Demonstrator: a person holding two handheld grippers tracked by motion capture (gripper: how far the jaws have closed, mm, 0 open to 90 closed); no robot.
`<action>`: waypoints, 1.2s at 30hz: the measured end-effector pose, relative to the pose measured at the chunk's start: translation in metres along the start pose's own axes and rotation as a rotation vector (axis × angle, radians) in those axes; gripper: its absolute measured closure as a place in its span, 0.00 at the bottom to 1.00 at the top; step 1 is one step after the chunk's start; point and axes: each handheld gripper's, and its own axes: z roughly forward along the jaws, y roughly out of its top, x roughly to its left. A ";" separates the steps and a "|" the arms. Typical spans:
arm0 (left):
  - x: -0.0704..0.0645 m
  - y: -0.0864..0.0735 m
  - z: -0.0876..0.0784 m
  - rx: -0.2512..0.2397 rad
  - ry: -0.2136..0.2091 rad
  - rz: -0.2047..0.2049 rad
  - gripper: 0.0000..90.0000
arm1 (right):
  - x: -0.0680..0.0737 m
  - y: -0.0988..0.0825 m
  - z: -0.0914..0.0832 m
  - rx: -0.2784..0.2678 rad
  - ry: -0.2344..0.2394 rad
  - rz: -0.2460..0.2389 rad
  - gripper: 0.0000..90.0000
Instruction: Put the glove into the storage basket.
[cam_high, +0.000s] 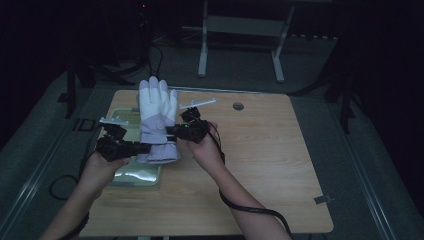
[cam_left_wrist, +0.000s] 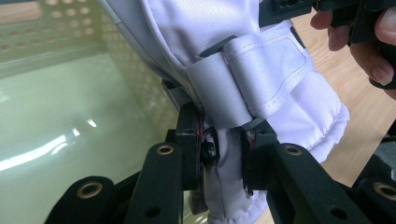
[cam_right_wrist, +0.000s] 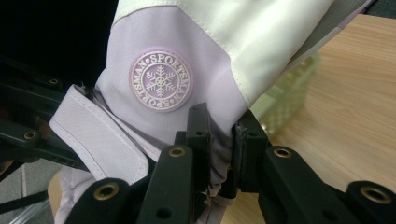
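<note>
Between my left gripper's (cam_left_wrist: 225, 149) jaws I have a fold of the glove's (cam_high: 158, 120) cuff pinched tight, the jaws closed down to the thickness of the bunched fabric, just below the grey wrist strap (cam_left_wrist: 243, 84). My right gripper (cam_right_wrist: 219, 140) is clamped the same way on the opposite edge of the cuff, jaws nearly together with cloth squeezed between them, just under the round snowflake badge (cam_right_wrist: 160, 80). The glove hangs upright between the two grippers, its finger end pointing away from me, lifted above the pale green basket (cam_high: 131, 176) that sits on the wooden table (cam_high: 260, 165) beneath my left gripper. I judge it light, padded and floppy: the quilted fabric gives under the pads, so it should sag wherever it is not supported, and the smooth shell may creep out of a shallow pinch. The cuff hem or the strap seems the surest hold. The glove's far side and its opening are hidden from me, and the dim room beyond the table is too dark to read.
</note>
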 end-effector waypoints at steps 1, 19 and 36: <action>0.004 -0.001 -0.003 0.002 0.003 0.001 0.81 | 0.003 0.002 0.004 -0.001 0.002 0.002 0.88; 0.071 -0.035 -0.007 0.124 0.013 -0.061 0.81 | 0.028 -0.010 0.087 0.059 0.007 0.071 0.88; 0.088 -0.068 0.025 0.260 0.049 -0.159 0.79 | 0.039 -0.033 0.130 0.241 -0.080 -0.029 0.87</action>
